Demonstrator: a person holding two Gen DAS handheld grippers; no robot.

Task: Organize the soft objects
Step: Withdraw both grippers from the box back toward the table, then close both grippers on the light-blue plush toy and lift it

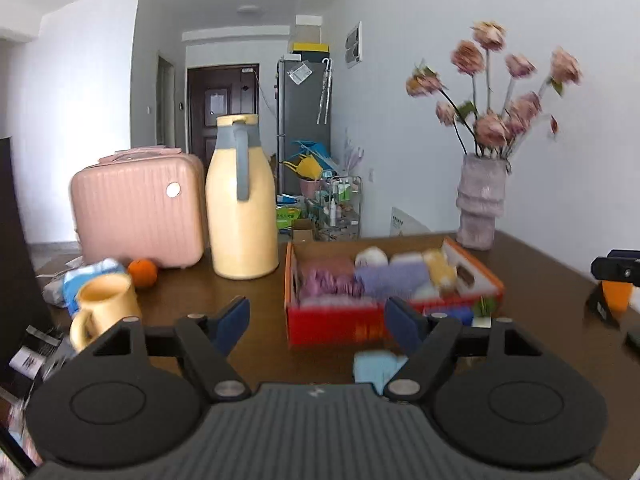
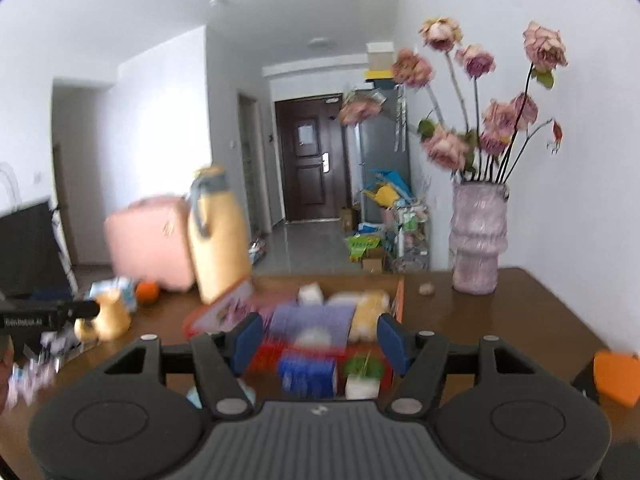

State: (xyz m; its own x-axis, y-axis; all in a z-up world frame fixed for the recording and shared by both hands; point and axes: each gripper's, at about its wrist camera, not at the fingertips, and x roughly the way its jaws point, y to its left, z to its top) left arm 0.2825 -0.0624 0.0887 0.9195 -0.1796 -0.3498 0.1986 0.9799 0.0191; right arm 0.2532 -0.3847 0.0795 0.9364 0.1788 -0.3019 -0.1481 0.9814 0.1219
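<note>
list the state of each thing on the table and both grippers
left gripper: open, nothing between its pads
right gripper: open, nothing between its pads
red box: open-topped, packed with folded soft items
light blue cloth: loose on the table, outside the box
yellow jug: upright
yellow mug: upright
pink case: standing on edge
vase: upright, holding flowers

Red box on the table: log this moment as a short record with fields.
box: red cardboard box on the brown table, open top
contents: folded soft items, purple, yellow, white
outside box: light blue cloth in front of it
left hand-held gripper: open, empty
right hand-held gripper: open, empty
nearby: yellow jug, vase
</note>
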